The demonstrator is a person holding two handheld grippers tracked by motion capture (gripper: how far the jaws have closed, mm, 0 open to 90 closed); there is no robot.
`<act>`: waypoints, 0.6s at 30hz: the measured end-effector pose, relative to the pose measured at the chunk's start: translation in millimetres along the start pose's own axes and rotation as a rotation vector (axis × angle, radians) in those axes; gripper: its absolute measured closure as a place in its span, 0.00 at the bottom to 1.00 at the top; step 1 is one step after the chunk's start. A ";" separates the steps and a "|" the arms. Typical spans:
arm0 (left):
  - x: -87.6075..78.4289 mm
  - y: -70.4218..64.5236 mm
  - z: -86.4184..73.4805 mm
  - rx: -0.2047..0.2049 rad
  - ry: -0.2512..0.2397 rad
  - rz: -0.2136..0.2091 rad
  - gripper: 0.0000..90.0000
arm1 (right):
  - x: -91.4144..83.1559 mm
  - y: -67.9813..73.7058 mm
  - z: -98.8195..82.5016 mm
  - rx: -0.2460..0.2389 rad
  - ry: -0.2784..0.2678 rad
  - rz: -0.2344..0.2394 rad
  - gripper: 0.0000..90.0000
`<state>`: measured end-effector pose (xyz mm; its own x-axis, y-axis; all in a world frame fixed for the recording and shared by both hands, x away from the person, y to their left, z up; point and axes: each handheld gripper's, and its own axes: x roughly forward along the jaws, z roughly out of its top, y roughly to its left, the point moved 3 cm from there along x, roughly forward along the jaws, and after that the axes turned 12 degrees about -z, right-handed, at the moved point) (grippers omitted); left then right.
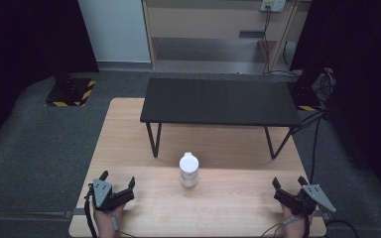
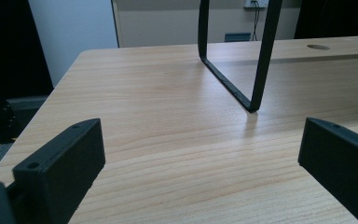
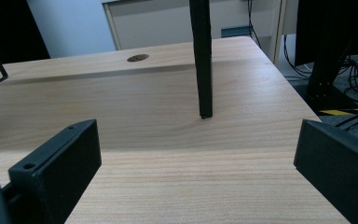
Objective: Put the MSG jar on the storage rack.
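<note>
High view shows a small white-capped bottle (image 1: 189, 169) upright near the middle of the surface's (image 1: 228, 208) near half, in front of the black stand (image 1: 221, 100). It looks light, rigid plastic, likely slippery; its straight body below the cap seems the best hold. Left hand-held gripper (image 1: 118, 183) and right hand-held gripper (image 1: 288, 184) rest at the near corners, jaws spread wide, empty, well apart from it.

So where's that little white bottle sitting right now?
In the high view the white bottle stands upright near the middle of the wooden table, just in front of the black shelf, between the left gripper and right gripper.
</note>
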<state>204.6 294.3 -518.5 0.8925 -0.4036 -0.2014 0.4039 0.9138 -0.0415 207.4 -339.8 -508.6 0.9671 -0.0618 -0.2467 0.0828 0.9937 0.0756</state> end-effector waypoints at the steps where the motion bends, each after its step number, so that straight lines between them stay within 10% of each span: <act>1: 0.1 -0.3 0.1 0.002 0.001 0.000 0.00 | 0.0 0.0 0.0 -0.001 0.000 0.000 0.01; 18: -3.7 -15.1 -0.6 -0.036 -0.025 -0.027 0.00 | 0.7 0.5 0.7 -0.005 0.002 0.003 0.01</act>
<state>195.1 282.1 -517.7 0.8864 -0.4285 -0.1752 0.4207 0.9035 -0.0814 208.3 -339.4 -508.0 0.9667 -0.0590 -0.2488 0.0792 0.9943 0.0717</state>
